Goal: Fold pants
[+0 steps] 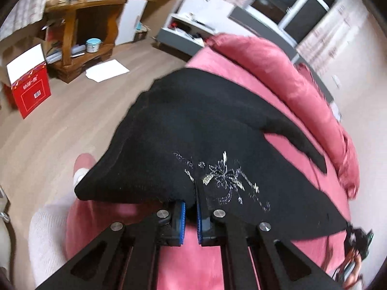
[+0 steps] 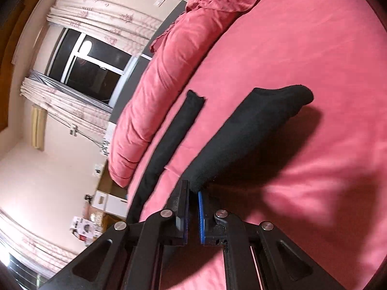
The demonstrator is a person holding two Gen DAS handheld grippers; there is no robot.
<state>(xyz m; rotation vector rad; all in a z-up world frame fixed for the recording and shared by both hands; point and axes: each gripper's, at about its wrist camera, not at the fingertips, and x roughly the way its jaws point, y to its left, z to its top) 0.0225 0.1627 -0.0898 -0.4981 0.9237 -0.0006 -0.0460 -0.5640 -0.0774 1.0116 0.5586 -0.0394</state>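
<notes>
Left wrist view. The left gripper (image 1: 191, 207) has its fingers pinching the near edge of the black pants (image 1: 193, 130), close beside a silver embroidered flower (image 1: 225, 178). The cloth is lifted off the pink bed (image 1: 241, 261) at the grip and spreads away in a broad sheet; one leg (image 1: 297, 137) tapers toward the pink pillow (image 1: 278, 77). At the lower right edge the right gripper (image 1: 358, 241) shows small and blurred at the far corner of the cloth; its grip cannot be judged from here. A wooden floor (image 1: 72, 120) and a red box (image 1: 31, 91) lie beyond the bed.

Right wrist view. The right gripper (image 2: 193, 205) has its fingers pressed on a fold of the pants (image 2: 241, 133), which rises from the blue pads as a raised dark band casting a shadow on the bed (image 2: 314, 48). A second narrow strip of the pants (image 2: 174, 140) lies flat, apart from the held band and beside the pillow (image 2: 154, 96).

Step in hand, as judged: both grippers hold one edge lifted, ready to carry it across for a fold. The next move calls for moving both grips together at equal height, keeping the cloth taut, then laying the edge squarely over the flat leg.
</notes>
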